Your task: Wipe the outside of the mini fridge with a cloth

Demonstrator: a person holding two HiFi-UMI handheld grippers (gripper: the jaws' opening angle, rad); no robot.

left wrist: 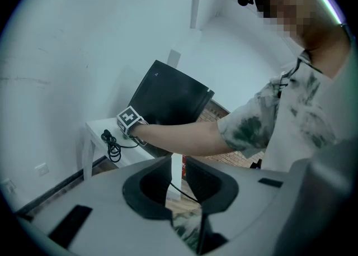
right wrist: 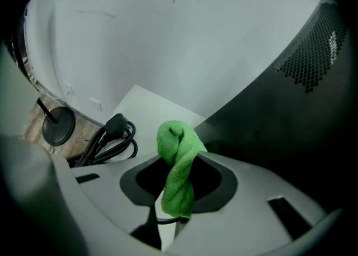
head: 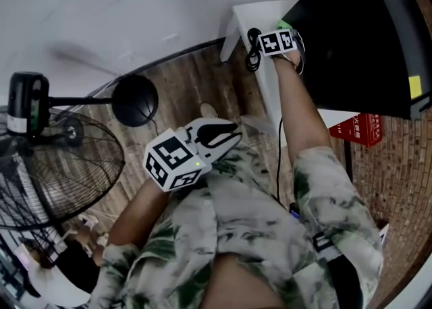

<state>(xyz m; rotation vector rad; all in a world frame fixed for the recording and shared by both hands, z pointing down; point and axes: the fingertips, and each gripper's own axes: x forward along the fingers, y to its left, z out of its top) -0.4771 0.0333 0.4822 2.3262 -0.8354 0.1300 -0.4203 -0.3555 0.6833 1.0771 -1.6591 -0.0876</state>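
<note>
Head view: the right claw [head: 280, 34] reaches to 1 o'clock, at the near edge of the black fridge [head: 364, 38] on the white tabletop [head: 251, 12]. A coiled cable [head: 252, 54] lies just beside it. The left claw [head: 226, 135] hangs at centre, above the floor, well apart from the fridge. A fan [head: 54, 166] stands at 9 o'clock.

Left gripper view: the left claw [left wrist: 178, 162] is empty, its jaws a narrow gap apart. The fridge [left wrist: 173, 101] stands at 12 o'clock.

Right gripper view: the right claw [right wrist: 178, 162] clamps a green cloth [right wrist: 179, 137], which is bunched upright. The fridge [right wrist: 291, 109] fills 3 o'clock, just beside the cloth. Contact cannot be told.
</note>
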